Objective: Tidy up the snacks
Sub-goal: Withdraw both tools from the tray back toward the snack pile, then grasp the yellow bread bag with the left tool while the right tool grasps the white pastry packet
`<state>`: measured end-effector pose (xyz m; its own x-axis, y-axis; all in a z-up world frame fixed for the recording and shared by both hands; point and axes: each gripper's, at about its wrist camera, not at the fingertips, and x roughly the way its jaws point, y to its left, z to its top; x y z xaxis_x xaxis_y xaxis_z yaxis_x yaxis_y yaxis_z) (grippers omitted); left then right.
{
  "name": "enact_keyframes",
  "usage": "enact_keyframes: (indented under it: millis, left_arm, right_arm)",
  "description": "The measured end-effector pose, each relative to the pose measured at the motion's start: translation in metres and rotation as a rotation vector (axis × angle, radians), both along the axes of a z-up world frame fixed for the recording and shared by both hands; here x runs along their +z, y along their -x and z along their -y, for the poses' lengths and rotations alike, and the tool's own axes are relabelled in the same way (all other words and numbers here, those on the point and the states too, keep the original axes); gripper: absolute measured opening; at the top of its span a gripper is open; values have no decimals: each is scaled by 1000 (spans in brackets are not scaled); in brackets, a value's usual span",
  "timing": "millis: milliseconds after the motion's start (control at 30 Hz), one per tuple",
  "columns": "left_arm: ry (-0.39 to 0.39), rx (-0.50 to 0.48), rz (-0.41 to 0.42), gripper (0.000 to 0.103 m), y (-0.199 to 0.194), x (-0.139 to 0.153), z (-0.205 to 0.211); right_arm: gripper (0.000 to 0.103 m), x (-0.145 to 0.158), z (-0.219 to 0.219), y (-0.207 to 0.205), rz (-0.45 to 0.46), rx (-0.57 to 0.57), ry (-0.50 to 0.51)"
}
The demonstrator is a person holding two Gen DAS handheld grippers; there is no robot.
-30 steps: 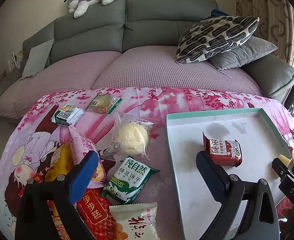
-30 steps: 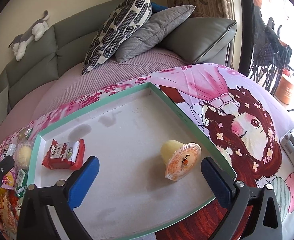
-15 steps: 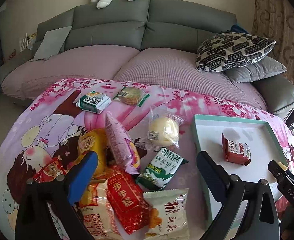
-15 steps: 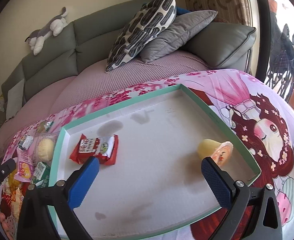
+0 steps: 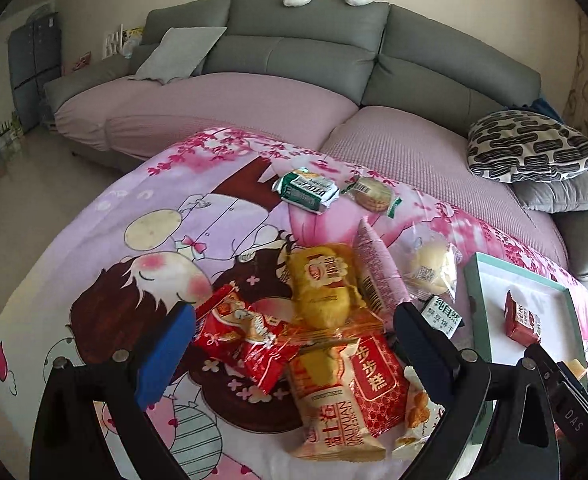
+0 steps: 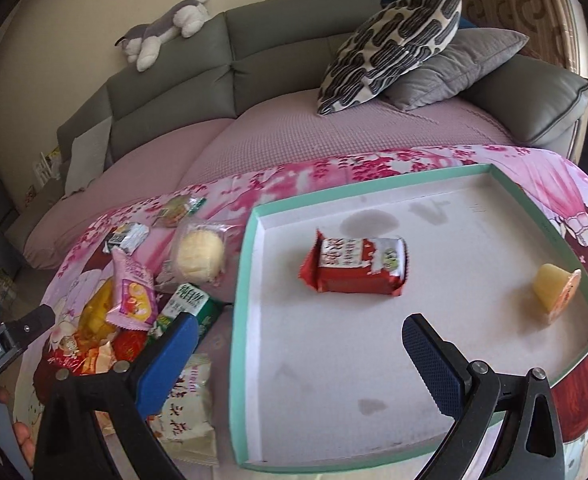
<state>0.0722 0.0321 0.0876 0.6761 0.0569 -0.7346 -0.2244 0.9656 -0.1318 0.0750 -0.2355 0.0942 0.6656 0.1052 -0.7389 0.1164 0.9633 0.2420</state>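
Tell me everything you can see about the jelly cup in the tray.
The jelly cup is a small plastic cup with pale yellow contents and an orange printed foil lid, sealed as far as shows. It lies tipped on its side, lid facing right, on the white floor of the green-rimmed tray, by the right wall. It lies apart from the red packet; neither gripper touches it.

Soft daylight, fisheye edge warping, dark corners, slight blur

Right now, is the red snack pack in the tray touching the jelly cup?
Apart. The right wrist view shows bare tray floor between the red snack pack and the jelly cup, which sits near the tray rim.
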Motion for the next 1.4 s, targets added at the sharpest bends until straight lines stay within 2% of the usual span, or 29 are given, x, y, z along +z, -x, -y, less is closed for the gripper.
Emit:
enact_keyframes:
  millis: [100,367,500,633,900,1067,1200,1400]
  left_arm:
    - [14,18,-32,99,1,-6,-8]
    - [40,33,-74,99,9,-16,-20]
    - [64,30,-106,99,10,-23,-23]
    - [99,14,-120,99,8,-27,-23]
    - [168,-16,-156,99,2,-39,-17]
    - [189,-40,-184,99,-2,-47,-9]
    - [201,-54,-218,99,-5,-57,-3]
    - [225,-54,-271,99,-9,-72,2]
  right_arm:
    - [103,-2,-26,0,-12,60,-21]
    - [103,-7,-82,4,-28,196,8]
    - [103,-11,-97,8,-39,233,7]
    - [102,-13,-105,12,-42,239,63]
    - [81,-20,-112,13,-62,251,120]
    - [78,-24,-114,13,-83,267,127]
    - [69,-32,-112,11,-122,263,117]
    - [66,-39,-112,10,-146,265,130]
